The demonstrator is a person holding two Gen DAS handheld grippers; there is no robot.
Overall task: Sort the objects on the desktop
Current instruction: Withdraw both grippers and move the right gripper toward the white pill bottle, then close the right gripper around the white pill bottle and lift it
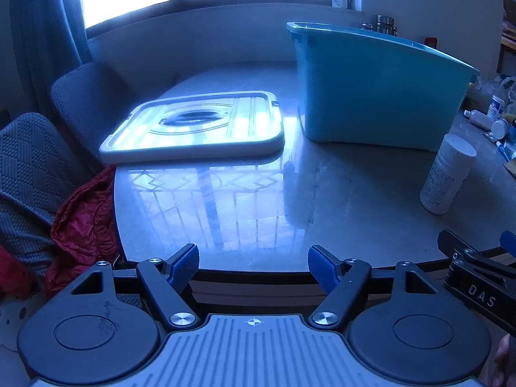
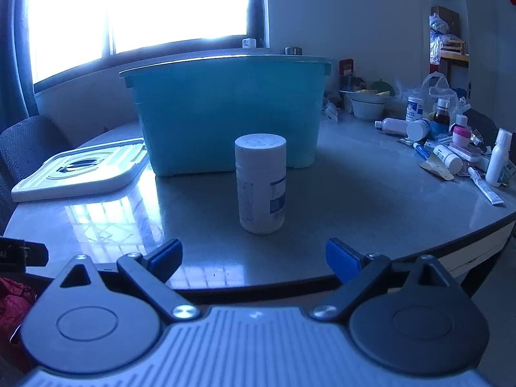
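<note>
A white pill bottle (image 2: pixel 261 183) stands upright on the grey table, in front of a teal storage bin (image 2: pixel 225 113). My right gripper (image 2: pixel 254 256) is open and empty at the table's front edge, just short of the bottle. My left gripper (image 1: pixel 253 262) is open and empty at the front edge further left. In the left wrist view the bottle (image 1: pixel 448 174) is at the right and the bin (image 1: pixel 377 87) is behind it. The bin's white lid (image 1: pixel 196 127) lies flat to its left, and shows in the right wrist view (image 2: pixel 80 169).
A pile of bottles, tubes and boxes (image 2: pixel 451 145) covers the table's right side, with a white bowl (image 2: pixel 367 106) behind. Grey chairs (image 1: pixel 87 96) and red cloth (image 1: pixel 84 222) are off the table's left edge. The right gripper's body (image 1: pixel 480 277) shows at the left wrist view's right.
</note>
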